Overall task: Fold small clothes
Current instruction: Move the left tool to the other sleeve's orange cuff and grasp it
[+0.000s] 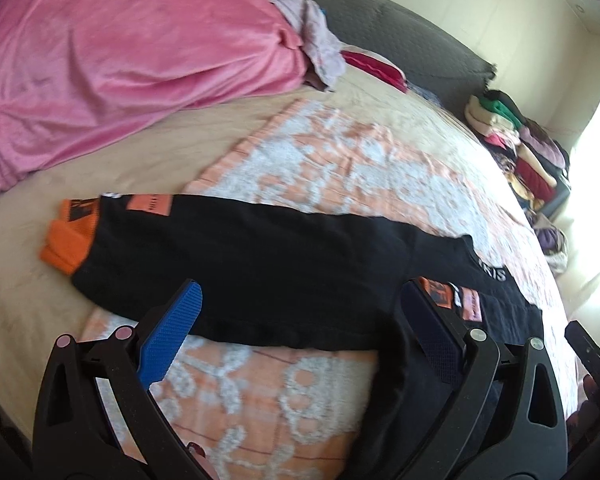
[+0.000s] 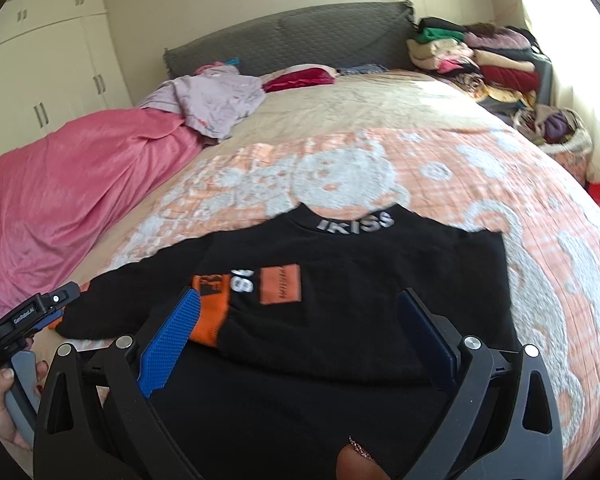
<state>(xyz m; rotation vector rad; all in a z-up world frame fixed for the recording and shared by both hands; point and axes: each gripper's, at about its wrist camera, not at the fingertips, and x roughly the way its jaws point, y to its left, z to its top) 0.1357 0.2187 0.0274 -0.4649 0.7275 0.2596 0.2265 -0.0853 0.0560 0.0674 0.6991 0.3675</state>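
A small black sweater (image 2: 360, 304) with orange cuffs, orange patches and grey "IKISS" lettering at the collar lies on the bed. One sleeve is folded across its front, its orange cuff (image 2: 210, 312) near my right gripper's left finger. The other sleeve (image 1: 220, 256) stretches out to the left and ends in an orange cuff (image 1: 66, 244). My left gripper (image 1: 300, 320) is open and empty, low over that sleeve. My right gripper (image 2: 300, 328) is open and empty, over the sweater's lower body. The left gripper's handle and the hand on it show in the right wrist view (image 2: 28, 320).
The bed has an orange and white floral cover (image 2: 380, 168). A pink blanket (image 1: 112, 64) is heaped at the left, with lilac cloth (image 2: 216, 96) beside it. Stacks of folded clothes (image 2: 476, 56) stand at the far right by the grey headboard (image 2: 300, 36).
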